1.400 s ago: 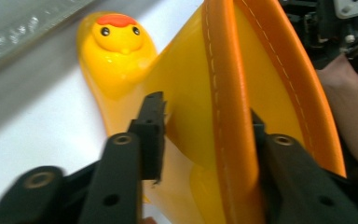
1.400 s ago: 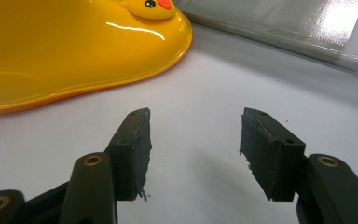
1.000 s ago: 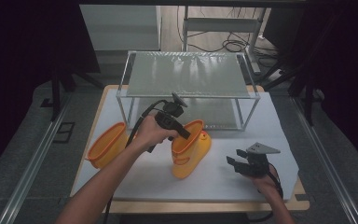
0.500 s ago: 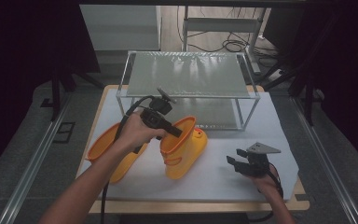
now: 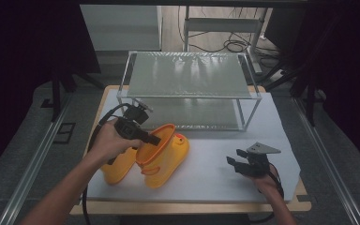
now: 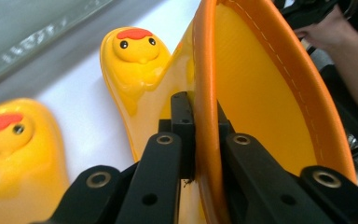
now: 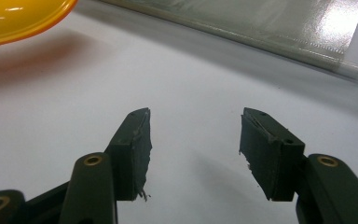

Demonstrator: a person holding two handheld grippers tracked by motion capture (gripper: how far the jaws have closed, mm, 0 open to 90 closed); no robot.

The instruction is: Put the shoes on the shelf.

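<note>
Left hand-held gripper (image 5: 153,139): clenched on the orange-trimmed rim of a yellow duck-faced rain boot (image 5: 166,154); in the left gripper view one jaw sits outside the shaft and the other inside, the rim (image 6: 205,93) pinched between them.
Held boot: tilted over towards the left edge of the desk (image 5: 243,187), its opening facing up and left, its sole towards the front edge; whether the sole touches the white desk surface cannot be told. Its toe bears a duck face with a red comb (image 6: 135,44).
Second rain boot (image 5: 117,164): lies just left of the held boot, near the front left corner of the desk, partly behind the person's left hand (image 5: 105,143); in the left gripper view its duck face (image 6: 2,128) shows at the lower left.
Right hand-held gripper (image 5: 236,164): released, jaws spread wide over bare white desk near the front right corner, well apart from both boots.
Glass shelf rack (image 5: 187,75): stands along the back edge of the desk, behind the boots.
</note>
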